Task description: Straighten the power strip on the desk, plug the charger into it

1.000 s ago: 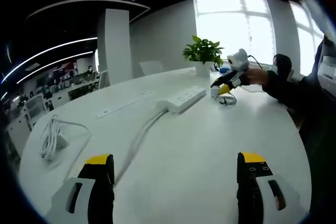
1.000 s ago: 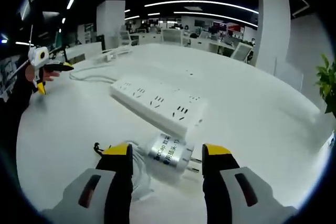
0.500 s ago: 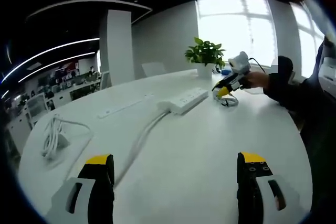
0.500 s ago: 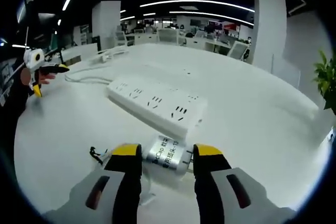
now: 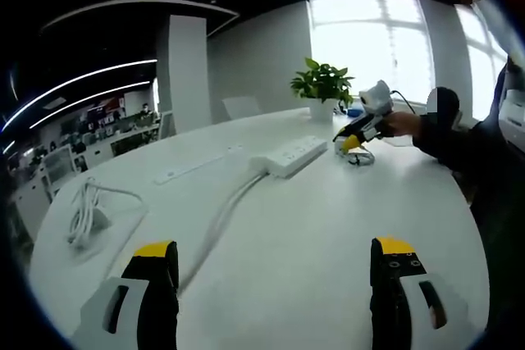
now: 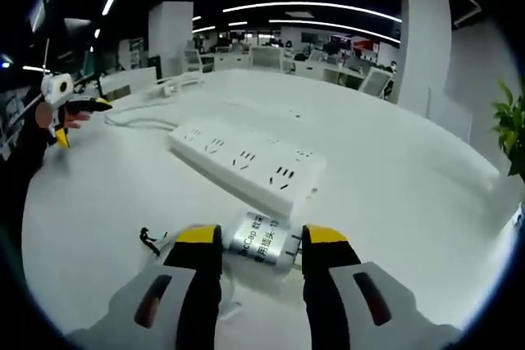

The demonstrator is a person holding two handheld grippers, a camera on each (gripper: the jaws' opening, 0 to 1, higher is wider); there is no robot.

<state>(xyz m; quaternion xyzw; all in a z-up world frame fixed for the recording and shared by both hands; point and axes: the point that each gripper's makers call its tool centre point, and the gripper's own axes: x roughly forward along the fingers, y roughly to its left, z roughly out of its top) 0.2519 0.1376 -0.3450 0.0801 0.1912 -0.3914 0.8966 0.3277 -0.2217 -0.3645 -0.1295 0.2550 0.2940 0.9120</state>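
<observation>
**Right gripper closes on charger**

Right gripper (image 6: 261, 239) jaws have narrowed from a second ago and now press both sides of the charger (image 6: 261, 241), which lies on the desk (image 6: 394, 170) just beside the power strip (image 6: 246, 165). Grasp looks done; lift and plug-in are next. Left gripper (image 5: 275, 261) hangs wide, empty, well back. Charger prongs are hidden, label unreadable, cable partly covered.

Open-plan office. Evidence: large white desk (image 5: 328, 227); rows of workstations with chairs (image 6: 271, 56) behind; dark ceiling with linear strip lights (image 6: 320, 7); white columns (image 5: 187, 71); bright windows (image 5: 373, 34); potted plant (image 5: 321, 86) on the desk.
</observation>
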